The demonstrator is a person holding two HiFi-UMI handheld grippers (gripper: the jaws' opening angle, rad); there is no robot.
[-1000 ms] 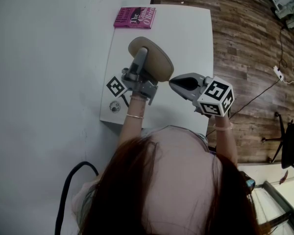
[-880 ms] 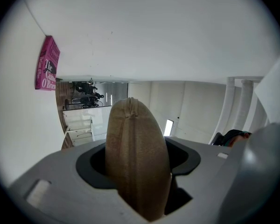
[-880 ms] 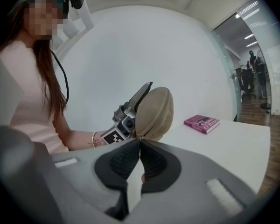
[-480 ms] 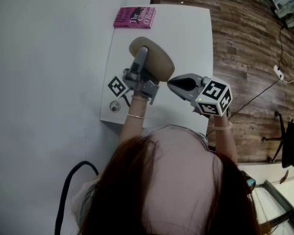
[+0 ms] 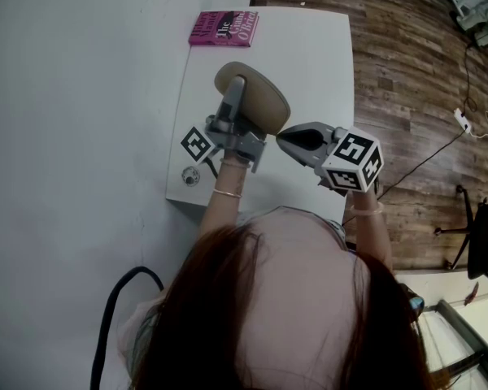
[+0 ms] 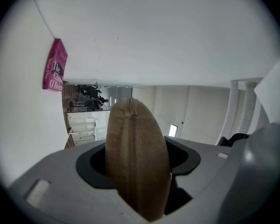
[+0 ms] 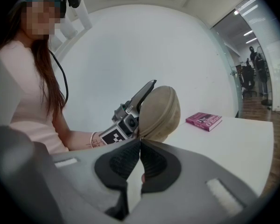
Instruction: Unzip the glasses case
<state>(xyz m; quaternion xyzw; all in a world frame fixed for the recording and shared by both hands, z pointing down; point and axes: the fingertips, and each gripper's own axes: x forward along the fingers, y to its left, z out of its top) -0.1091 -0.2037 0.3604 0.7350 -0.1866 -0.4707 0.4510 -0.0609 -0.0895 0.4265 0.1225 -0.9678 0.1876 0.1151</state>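
A tan zipped glasses case [image 5: 264, 104] is held edge-up above the white table [image 5: 309, 47], with my left gripper [image 5: 237, 84] shut across its flat sides. In the left gripper view the case [image 6: 137, 162] fills the gap between the jaws, its zipper seam facing the camera. My right gripper [image 5: 281, 134] is shut, its tips at the case's near edge. In the right gripper view the pads [image 7: 130, 164] meet right under the case [image 7: 161, 111], with a small tan bit pinched between them that looks like the zipper pull. The left gripper [image 7: 151, 83] shows behind the case.
A pink book [image 5: 224, 29] lies at the table's far end, also seen as the book [image 7: 204, 121] in the right gripper view. A small round object [image 5: 190, 176] sits near the table's near left corner. Wood floor [image 5: 407, 80] lies to the right.
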